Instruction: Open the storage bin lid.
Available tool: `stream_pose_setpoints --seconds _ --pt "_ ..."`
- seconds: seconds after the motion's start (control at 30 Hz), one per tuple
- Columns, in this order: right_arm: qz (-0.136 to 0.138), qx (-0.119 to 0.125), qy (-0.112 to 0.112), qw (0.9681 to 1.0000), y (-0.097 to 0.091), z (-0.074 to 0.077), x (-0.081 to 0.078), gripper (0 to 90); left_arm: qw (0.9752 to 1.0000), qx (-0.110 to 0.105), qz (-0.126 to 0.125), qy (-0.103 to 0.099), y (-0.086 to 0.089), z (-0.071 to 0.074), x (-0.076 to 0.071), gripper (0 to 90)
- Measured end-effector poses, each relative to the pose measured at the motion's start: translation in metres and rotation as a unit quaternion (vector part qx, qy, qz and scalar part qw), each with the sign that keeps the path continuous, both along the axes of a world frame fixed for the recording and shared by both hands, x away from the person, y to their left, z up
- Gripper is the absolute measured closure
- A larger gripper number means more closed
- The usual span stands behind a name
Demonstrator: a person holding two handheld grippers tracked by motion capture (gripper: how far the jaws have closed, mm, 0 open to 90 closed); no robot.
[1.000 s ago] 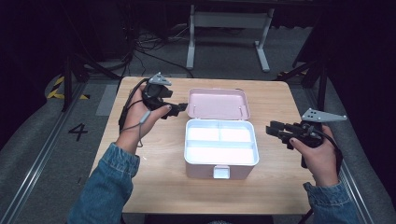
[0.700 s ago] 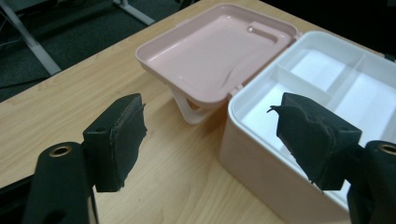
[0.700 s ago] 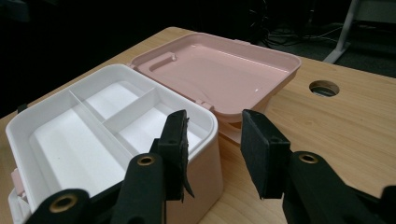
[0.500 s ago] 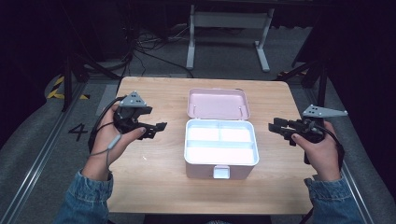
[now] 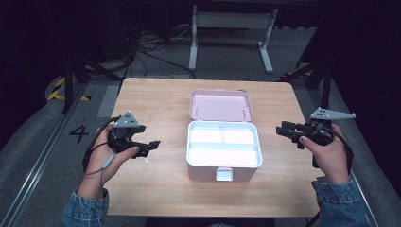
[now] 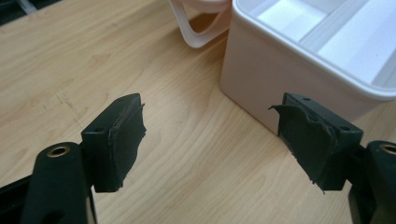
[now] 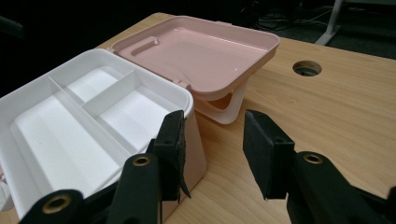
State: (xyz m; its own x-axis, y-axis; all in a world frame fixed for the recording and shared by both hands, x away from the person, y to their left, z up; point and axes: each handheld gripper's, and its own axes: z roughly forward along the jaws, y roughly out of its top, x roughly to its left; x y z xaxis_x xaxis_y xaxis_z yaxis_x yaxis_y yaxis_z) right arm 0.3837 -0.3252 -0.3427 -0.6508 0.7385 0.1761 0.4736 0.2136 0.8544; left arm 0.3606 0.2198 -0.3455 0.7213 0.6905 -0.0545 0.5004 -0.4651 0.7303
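Centrally on the pale wooden table [image 5: 156, 189] sits a white plastic storage box [image 5: 224, 149] with its pink hinged lid [image 5: 220, 104] thrown open and lying back flat toward the far edge. Its inner tray is split into three compartments, all bare, and a small white latch tab [image 5: 224, 174] juts from the near wall. It looks light and rigid, with smooth, likely slippery walls; an empty shell like this would probably slide or tip if pushed from one side. The lid's free far rim, or the white carry handle [image 7: 229, 105] folded under it, seem the surest places to take hold.

To its left, well apart, the left gripper [image 5: 152, 144] points at the box with jaws spread wide and nothing between them. Near the box's right wall, the right gripper [image 5: 288, 133] hovers with jaws moderately parted, also empty.
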Motion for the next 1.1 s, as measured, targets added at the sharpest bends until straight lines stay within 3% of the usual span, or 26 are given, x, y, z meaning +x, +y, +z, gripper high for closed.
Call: stream_pose_setpoints --seconds 0.3,0.57,0.7,0.87,0.9,0.93,0.97,1.0,1.1 --pt "-0.002 -0.007 0.010 0.9999 -0.002 -0.004 0.000 59.0 0.9997 0.018 0.010 0.016 0.002 -0.017 0.001 23.6" --pt "-0.004 -0.021 0.029 0.9993 -0.005 -0.011 0.001 58.2 0.9975 0.054 0.014 0.045 0.003 -0.038 0.007 23.7" --pt "-0.006 -0.029 0.039 0.9988 -0.005 -0.015 0.003 58.0 0.9942 0.081 0.020 0.067 0.005 -0.047 0.009 23.5" --pt "-0.008 -0.044 0.053 0.9976 -0.003 -0.022 0.006 57.5 0.9898 0.101 0.017 0.100 0.004 -0.058 0.012 23.5" --pt "-0.008 -0.044 0.053 0.9976 -0.003 -0.022 0.006 57.5 0.9898 0.101 0.017 0.100 0.004 -0.058 0.012 23.6" --pt "-0.008 -0.048 0.056 0.9972 -0.003 -0.024 0.007 57.2 0.9858 0.120 0.022 0.115 0.003 -0.062 0.012 23.6" --pt "-0.008 -0.049 0.059 0.9970 -0.003 -0.025 0.007 57.1 0.9858 0.120 0.022 0.115 0.003 -0.062 0.012 23.6" --pt "-0.008 -0.049 0.060 0.9969 -0.003 -0.025 0.007 56.9 0.9826 0.135 0.026 0.125 0.004 -0.065 0.012 23.7" --pt "-0.009 -0.051 0.065 0.9965 -0.003 -0.027 0.008 56.6 0.9807 0.141 0.026 0.133 0.004 -0.067 0.012 24.7"
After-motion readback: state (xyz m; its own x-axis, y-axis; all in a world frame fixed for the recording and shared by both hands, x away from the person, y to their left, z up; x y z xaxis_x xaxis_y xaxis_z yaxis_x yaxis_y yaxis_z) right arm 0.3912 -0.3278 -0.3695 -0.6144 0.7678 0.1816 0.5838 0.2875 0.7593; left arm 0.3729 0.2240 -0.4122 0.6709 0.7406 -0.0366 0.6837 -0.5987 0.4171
